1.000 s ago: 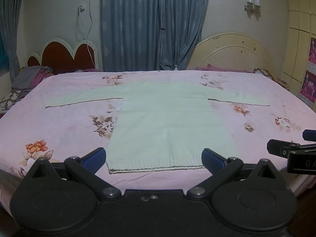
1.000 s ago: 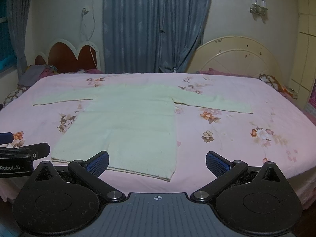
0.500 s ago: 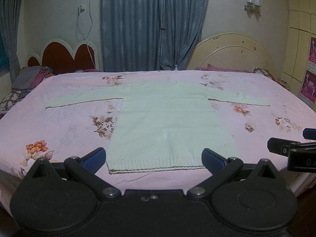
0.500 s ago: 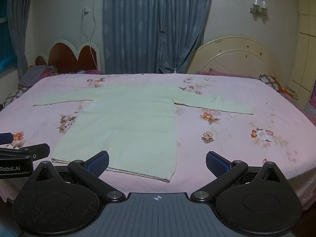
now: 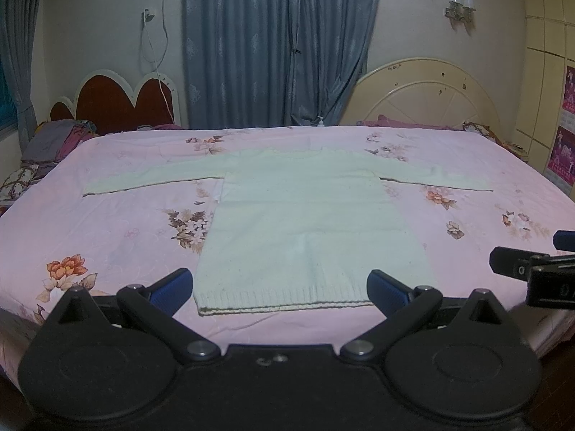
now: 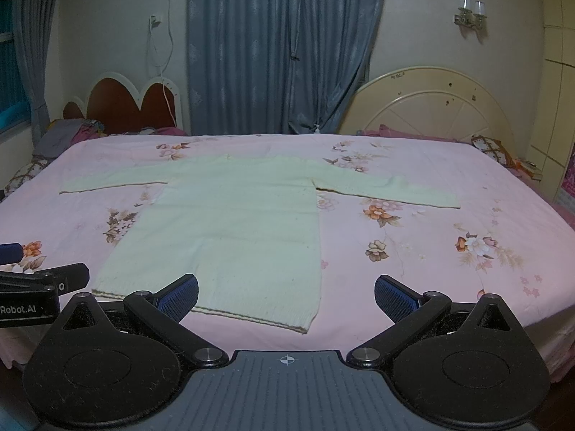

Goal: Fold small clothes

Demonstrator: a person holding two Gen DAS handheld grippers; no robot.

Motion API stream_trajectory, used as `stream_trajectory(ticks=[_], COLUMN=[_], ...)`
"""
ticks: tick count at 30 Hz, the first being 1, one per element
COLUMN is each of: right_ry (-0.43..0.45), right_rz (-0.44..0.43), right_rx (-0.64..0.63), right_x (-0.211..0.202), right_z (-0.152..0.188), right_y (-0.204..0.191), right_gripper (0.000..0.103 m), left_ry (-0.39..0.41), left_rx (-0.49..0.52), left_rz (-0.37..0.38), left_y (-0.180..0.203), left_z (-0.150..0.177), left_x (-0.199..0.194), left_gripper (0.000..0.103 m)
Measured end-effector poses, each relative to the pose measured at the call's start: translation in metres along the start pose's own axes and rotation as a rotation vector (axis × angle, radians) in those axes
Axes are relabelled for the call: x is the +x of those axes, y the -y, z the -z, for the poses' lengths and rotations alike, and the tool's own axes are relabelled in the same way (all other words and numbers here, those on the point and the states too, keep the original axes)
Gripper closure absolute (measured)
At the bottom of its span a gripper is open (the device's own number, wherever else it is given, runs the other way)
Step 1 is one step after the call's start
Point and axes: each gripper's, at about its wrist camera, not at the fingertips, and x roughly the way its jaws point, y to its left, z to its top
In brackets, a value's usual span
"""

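Looking over the near edge of the bed (image 5: 118,222), I had a pink floral sheet (image 6: 431,251) covering the whole surface, with a pale knit sweater (image 5: 305,222) laid flat on it, both sleeves out to the sides and the ribbed hem toward me. Room was dim: grey-blue curtains (image 5: 276,46) centre back, a dark red scalloped headboard (image 5: 118,104) on the left, a cream arched headboard (image 6: 431,104) on the right, a wall lamp (image 5: 460,3) above it, and a pile of clothes (image 5: 54,140) at the far left corner.

Left gripper (image 5: 280,285) was spread wide, blue pads either side of the hem in view, nothing between them; I couldn't tell if they touched the sheet. Right gripper (image 6: 285,296) was likewise wide open and empty, sat nearer the sweater's right hem corner, left pad over the hem in view, right pad over bare sheet. Each gripper showed at the edge of the other's camera, side by side at the bed's near edge.
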Motion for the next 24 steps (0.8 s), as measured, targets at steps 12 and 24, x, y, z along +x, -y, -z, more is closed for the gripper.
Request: stream_trajectory(ticks=[12, 24], right_ry=[0.0, 0.003], right_rz=[0.001, 0.0], right_rx=[0.003, 0.002], right_x=[0.0008, -0.0004], right_z=[-0.0037, -0.0031], right_y=[0.0009, 0.0015], right_gripper=[0.0, 0.0], left_ry=[-0.001, 0.0], left_rx=[0.001, -0.002], left_rz=[-0.005, -0.011], left_y=[0.0035, 0.0053], left_z=[0.0009, 0.0037], left_x=[0.0036, 0.0033], left_gripper=[0.0, 0.0])
